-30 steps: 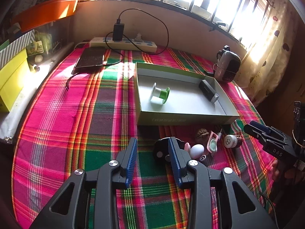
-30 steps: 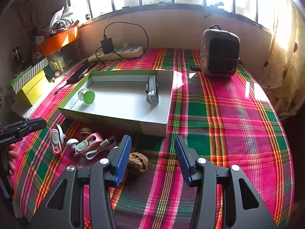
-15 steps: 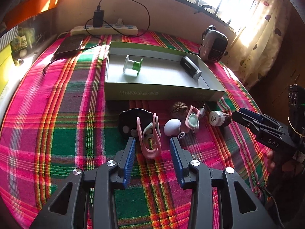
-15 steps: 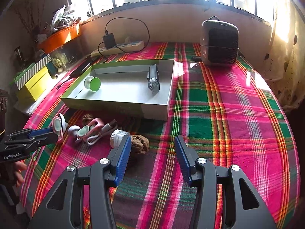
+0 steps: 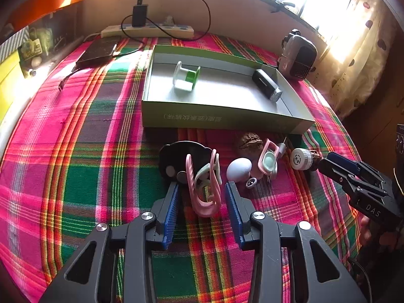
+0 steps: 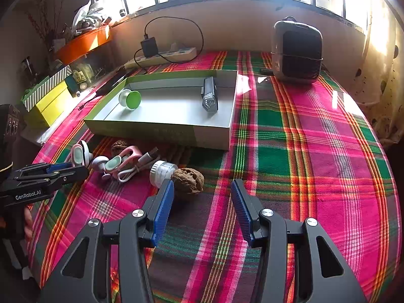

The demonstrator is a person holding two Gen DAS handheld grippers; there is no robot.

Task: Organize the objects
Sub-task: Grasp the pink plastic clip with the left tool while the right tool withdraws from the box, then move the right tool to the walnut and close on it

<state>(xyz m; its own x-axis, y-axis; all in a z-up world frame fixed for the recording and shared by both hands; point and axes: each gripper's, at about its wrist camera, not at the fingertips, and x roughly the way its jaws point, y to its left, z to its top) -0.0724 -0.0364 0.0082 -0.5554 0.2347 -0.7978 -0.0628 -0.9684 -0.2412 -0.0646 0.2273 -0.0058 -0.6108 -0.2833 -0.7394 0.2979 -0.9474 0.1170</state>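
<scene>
A: Where does everything sit?
B: The box (image 5: 222,120) stands on the plaid cloth (image 5: 75,151); just before it, the pink clip (image 5: 203,189) rests upright between the left gripper (image 5: 202,197) fingers.
A: Gripped?
B: No. The jaws have just been opening; the pads stand clear of it. The right gripper (image 6: 202,197) is open, holding nothing.
A: Handling?
B: Likely light, springy plastic, slippery. Pinch its flat sides.
</scene>
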